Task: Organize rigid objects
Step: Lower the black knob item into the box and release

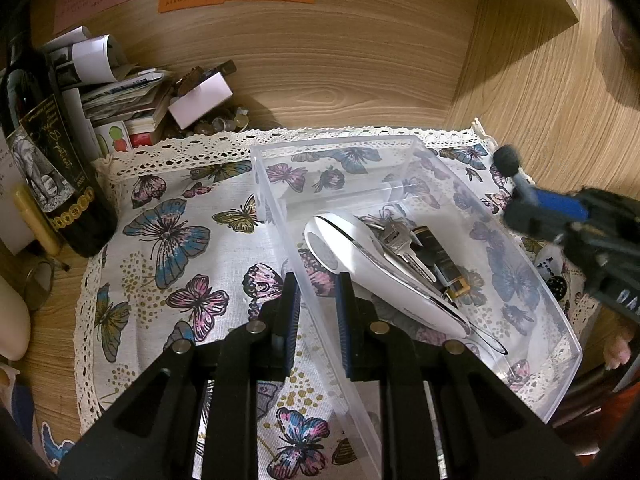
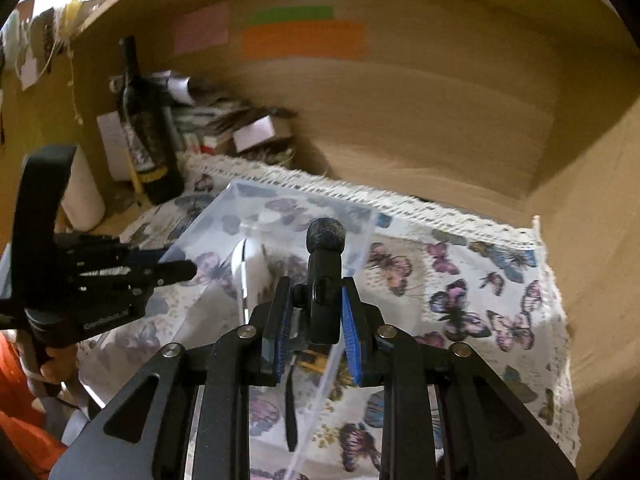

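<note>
The left tongs (image 1: 318, 308) were clamped narrow on the near long wall of the clear plastic bin (image 1: 560, 320), which sat on the butterfly-print cloth (image 1: 168, 240) with its lace edge near the wooden back wall. Open cloth lay to the bin's left and right. The right tongs (image 2: 314, 312) gripped a small black microphone (image 2: 325, 264) with a foam head, raised over the bin. Only the left view showed the contents clearly (a white glossy handheld device (image 1: 360, 256), metal keys (image 1: 400, 240)).
</note>
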